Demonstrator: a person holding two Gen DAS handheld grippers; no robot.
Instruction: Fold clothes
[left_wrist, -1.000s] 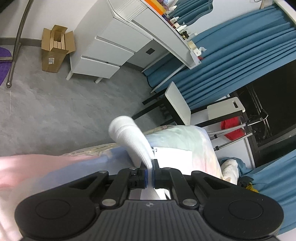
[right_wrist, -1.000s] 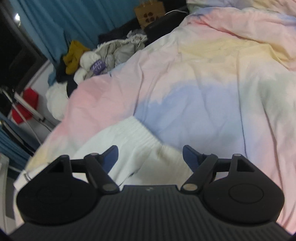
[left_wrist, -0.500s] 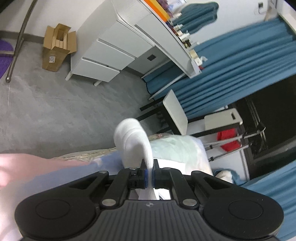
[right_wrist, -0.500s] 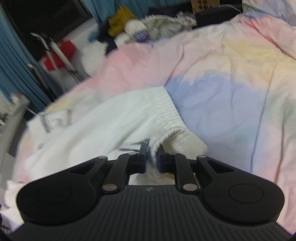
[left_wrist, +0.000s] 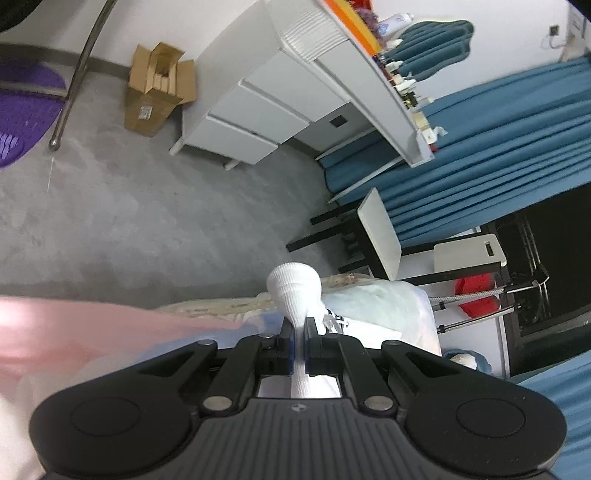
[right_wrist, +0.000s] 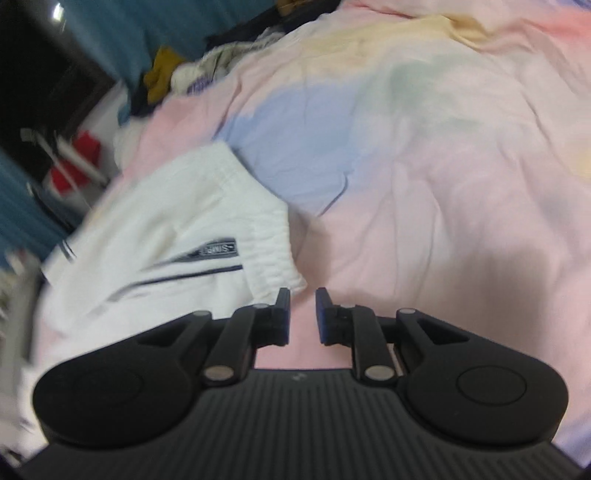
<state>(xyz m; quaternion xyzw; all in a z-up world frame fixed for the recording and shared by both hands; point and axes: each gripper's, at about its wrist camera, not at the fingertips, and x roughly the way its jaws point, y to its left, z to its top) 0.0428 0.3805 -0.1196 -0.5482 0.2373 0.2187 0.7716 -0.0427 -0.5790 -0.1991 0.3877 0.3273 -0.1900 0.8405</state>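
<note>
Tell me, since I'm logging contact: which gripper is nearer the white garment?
Left. The left gripper is clamped on a bunched fold of the white garment. The right gripper is open just beside its ribbed edge, nothing between its fingers.

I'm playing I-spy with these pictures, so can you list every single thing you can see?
white garment: 1, white with dark stripes, lying on the bed left of the right hand-held gripper; its ribbed edge also shows in the left wrist view
bed cover: 1, pastel pink, blue and yellow, over the bed
clothes pile: 1, mixed with a mustard piece, far edge of the bed
desk with drawers: 1, white, by the wall
cardboard box: 1, brown, open, on the floor beside the desk
curtains: blue, behind the desk
chair: 1, white seat on black legs
purple mat: 1, far left floor
left hand-held gripper: black, shut on the garment
right hand-held gripper: black, slightly open, holding nothing
</note>
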